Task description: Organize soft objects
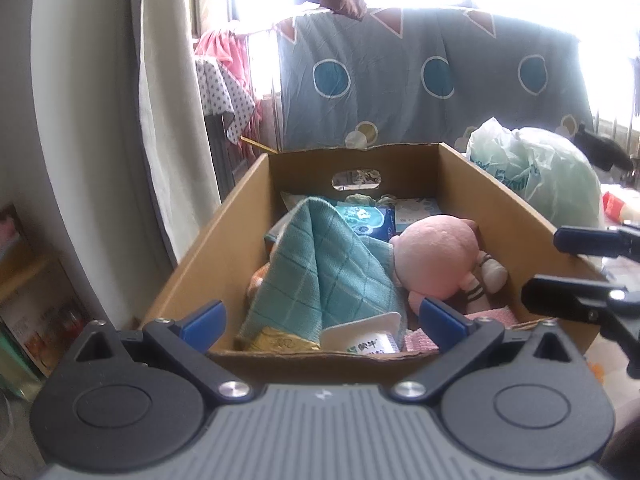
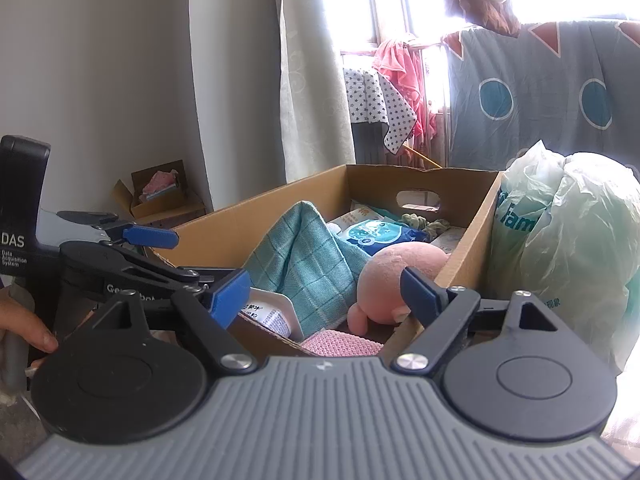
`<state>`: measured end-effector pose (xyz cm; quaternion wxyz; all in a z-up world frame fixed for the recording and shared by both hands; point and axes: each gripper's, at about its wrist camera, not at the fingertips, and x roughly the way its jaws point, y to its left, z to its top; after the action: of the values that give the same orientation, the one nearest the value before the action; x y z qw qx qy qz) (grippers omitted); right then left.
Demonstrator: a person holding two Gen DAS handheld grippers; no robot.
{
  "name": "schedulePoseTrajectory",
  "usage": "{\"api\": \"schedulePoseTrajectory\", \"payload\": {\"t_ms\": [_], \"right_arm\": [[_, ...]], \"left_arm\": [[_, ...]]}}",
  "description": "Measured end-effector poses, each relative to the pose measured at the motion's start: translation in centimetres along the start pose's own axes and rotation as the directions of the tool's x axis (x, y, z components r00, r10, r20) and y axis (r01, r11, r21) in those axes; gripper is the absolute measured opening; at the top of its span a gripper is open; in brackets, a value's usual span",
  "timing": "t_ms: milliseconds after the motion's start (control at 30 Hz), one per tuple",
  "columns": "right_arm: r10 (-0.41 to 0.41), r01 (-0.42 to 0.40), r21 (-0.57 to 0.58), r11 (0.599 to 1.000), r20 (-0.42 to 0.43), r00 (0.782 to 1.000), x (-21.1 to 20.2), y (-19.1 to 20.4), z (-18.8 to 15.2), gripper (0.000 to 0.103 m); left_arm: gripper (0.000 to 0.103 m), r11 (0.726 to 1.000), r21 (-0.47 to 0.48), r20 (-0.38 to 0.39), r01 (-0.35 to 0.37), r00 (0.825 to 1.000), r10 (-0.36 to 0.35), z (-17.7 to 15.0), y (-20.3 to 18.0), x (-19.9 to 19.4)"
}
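An open cardboard box [image 1: 224, 236] [image 2: 472, 256] holds a teal checked towel [image 1: 320, 268] [image 2: 304, 256], which drapes partly over a pink plush toy [image 1: 436, 256] [image 2: 392, 276]. A pink knitted cloth [image 1: 416, 338] [image 2: 340, 346] lies at the near wall. My left gripper [image 1: 322, 322] stands open at the box's near edge with nothing between its fingers; the right wrist view shows the left gripper [image 2: 180, 256] from the side. My right gripper [image 2: 326, 294] is open too, at the near right corner, and grips nothing. From the left wrist, the right gripper [image 1: 548, 266] pokes in over the right wall.
The box also holds a blue wipes pack [image 1: 366, 218] [image 2: 376, 234], a milk carton pack [image 1: 370, 336] [image 2: 272, 314] and a gold packet [image 1: 280, 340]. A pale green plastic bag [image 1: 536, 168] [image 2: 568, 232] bulges against the box's right side. A dotted sheet [image 1: 420, 80] hangs behind. A hand [image 2: 24, 328] holds the left gripper.
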<state>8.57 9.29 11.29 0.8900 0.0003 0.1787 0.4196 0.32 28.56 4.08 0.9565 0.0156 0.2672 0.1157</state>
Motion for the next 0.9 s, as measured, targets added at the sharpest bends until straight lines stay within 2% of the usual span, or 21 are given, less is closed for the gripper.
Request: {"api": "schedulePoseTrajectory", "payload": {"t_ms": [267,533,900], "right_arm": [[-0.002,0.002,-0.014,1.0,-0.005,1.0,0.25,0.33,-0.02,0.088],[0.007,-0.007,-0.01,1.0,-0.007,1.0,0.43,0.31,-0.03,0.094],[-0.013,0.012,-0.043,0.999,-0.015,1.0,0.61,0.71,-0.06,0.095]], "left_arm": [[0.103,0.999,0.012,0.031,-0.03,0.999,0.029,-0.4,-0.51,-0.45],[0.103,1.0,-0.005,0.033,-0.015,0.999,0.015,-0.52,-0.21,-0.45],[0.103,1.0,-0.005,0.031,-0.013,0.999,0.013,-0.49,-0.07,-0.51]]}}
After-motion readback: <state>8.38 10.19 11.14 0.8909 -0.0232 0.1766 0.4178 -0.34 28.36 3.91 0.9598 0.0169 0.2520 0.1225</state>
